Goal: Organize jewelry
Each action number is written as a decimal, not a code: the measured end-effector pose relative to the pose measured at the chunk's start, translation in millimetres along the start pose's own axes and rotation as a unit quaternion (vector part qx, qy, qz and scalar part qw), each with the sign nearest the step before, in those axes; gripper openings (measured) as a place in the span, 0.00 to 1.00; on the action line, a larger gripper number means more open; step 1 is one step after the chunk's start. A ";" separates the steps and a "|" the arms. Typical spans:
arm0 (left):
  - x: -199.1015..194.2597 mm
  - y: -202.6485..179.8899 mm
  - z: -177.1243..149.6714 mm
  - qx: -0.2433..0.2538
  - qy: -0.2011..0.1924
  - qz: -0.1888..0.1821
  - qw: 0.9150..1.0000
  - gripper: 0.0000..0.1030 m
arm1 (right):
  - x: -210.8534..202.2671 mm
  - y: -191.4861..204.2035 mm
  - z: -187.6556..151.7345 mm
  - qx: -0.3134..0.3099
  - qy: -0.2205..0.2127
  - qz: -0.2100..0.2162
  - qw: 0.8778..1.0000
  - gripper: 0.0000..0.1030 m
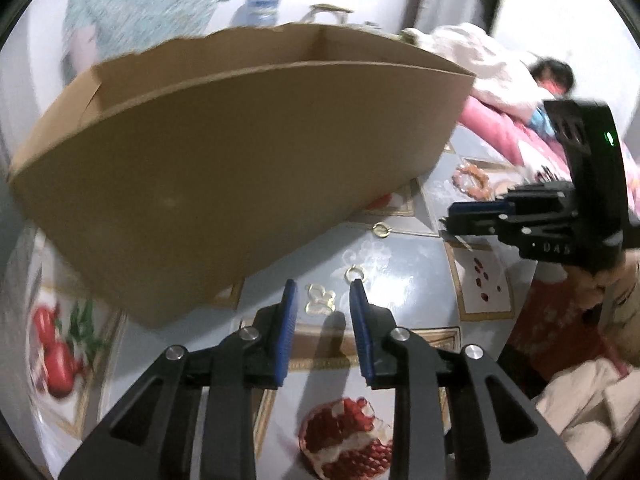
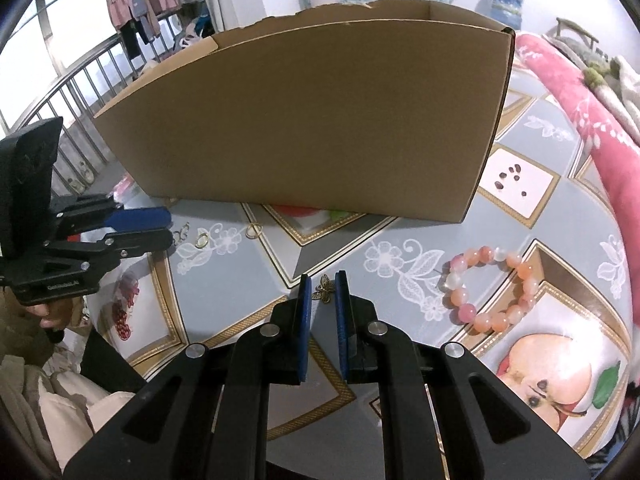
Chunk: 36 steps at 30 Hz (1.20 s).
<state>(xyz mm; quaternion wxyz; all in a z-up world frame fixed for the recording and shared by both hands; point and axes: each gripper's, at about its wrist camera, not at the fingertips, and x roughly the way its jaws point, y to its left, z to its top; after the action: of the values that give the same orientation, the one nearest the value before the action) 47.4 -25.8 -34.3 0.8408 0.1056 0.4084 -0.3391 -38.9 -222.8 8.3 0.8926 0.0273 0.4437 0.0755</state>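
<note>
My left gripper [image 1: 323, 296] is open, pointing down at the table. A pale gold butterfly-shaped piece [image 1: 320, 299] lies on the cloth between its blue pads, untouched. Just beyond are a small gold ring [image 1: 355, 273] and a second ring [image 1: 381, 230]. My right gripper [image 2: 324, 286] is shut on a small bronze butterfly charm [image 2: 325, 291], pinched at its fingertips. A pink and orange bead bracelet [image 2: 492, 288] lies to its right. The open cardboard box [image 2: 304, 120] stands behind everything. The left gripper [image 2: 171, 225] also shows at the left of the right wrist view, and the right gripper [image 1: 445, 222] at the right of the left wrist view.
The table [image 2: 248, 280] wears a grey cloth printed with fruit and flowers. A pink blanket [image 2: 580, 120] bounds its right side, and a person lies beyond it [image 1: 552, 76]. A railing with hanging clothes [image 2: 132, 4] is at the back left. A hand [image 2: 48, 316] holds the left gripper.
</note>
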 end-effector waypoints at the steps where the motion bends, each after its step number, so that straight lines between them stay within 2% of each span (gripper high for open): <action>1: 2.2 -0.7 1.7 0.011 0.003 0.001 1.000 0.25 | -1.2 -1.2 -0.5 0.000 0.000 0.000 1.000 0.09; 9: 15.2 -8.1 7.5 0.063 0.046 0.016 0.997 0.25 | -1.9 -2.7 -1.3 0.004 -0.003 0.003 1.000 0.09; 14: 18.6 -10.3 12.0 0.069 0.071 0.015 0.995 0.24 | -3.8 -1.9 -0.4 0.003 -0.001 0.002 1.000 0.09; 17: 20.2 -13.5 15.0 0.083 0.093 0.012 0.992 0.18 | -4.0 -1.7 -0.3 0.002 -0.001 0.001 1.000 0.09; 23: 24.4 -12.3 21.1 0.092 0.120 0.006 0.989 0.12 | -4.9 -1.3 0.7 0.003 -0.001 0.000 1.000 0.09; 28: 25.0 -14.9 22.1 0.099 0.124 0.011 0.987 0.12 | -4.7 -1.3 1.0 0.004 0.000 0.000 1.000 0.09; 36: 22.6 -16.6 18.8 0.099 0.107 0.016 0.989 0.12 | -3.4 -0.5 -0.2 0.002 0.000 0.000 1.000 0.09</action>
<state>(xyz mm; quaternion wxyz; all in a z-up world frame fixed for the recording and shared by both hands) 57.9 -57.7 -37.7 0.7830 0.2308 0.4584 -0.3514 -41.0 -223.8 10.8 0.8926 0.0294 0.4438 0.0745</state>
